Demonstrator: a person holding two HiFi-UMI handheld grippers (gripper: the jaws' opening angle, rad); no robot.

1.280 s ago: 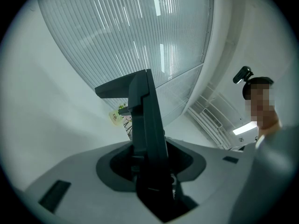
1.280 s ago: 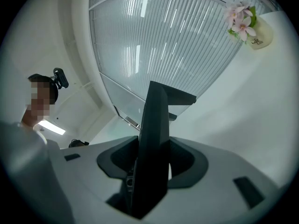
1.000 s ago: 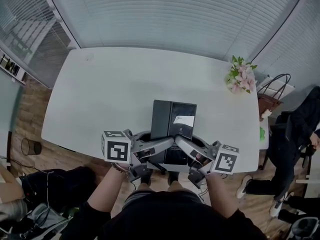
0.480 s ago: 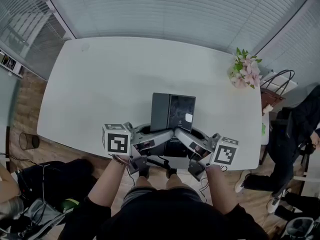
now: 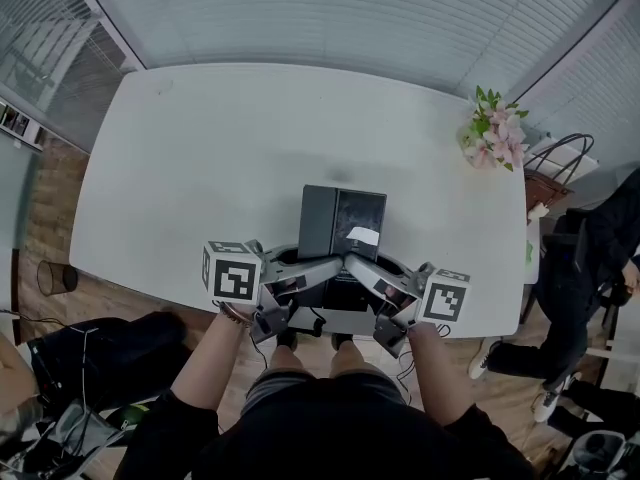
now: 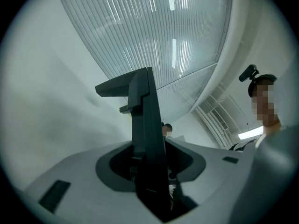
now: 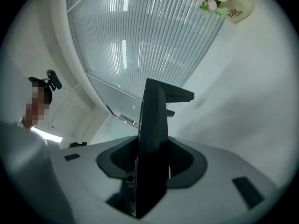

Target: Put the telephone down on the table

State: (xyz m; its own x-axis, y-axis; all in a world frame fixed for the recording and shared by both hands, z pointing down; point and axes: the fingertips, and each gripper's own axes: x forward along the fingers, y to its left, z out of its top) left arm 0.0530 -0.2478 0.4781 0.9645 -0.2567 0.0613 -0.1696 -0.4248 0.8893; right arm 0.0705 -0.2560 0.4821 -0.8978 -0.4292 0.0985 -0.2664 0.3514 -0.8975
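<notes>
"Head view first: where is the telephone [image 5: 343, 223]?"

"Over the near edge of the white table [image 5: 220, 168], about halfway along it. It is dark and flat-topped, with a small pale patch on its right half. Both grippers hold it by its near side."

"Which gripper is where?"

"The left gripper [image 5: 330, 268] comes in from the left, the right gripper [image 5: 362, 268] from the right, and their tips meet close together at the near edge."

"Are the jaws really gripping it?"

"Yes. In the left gripper view the telephone [image 6: 142, 111] stands as a dark slab right between the jaws of the left gripper [image 6: 149, 171], and both pads press on it. The right gripper view shows the same: the right gripper [image 7: 149, 167] is clamped on the telephone's [image 7: 154, 120] edge."

"Does it touch the table?"

"I cannot tell; no view shows its underside."

"Anything else about?"

"Pink flowers [image 5: 495, 138] at the table's far right corner, well apart from the telephone, blinds [image 5: 350, 18] behind the table, and a person [image 5: 590, 268] in dark clothes off to the right."
</notes>
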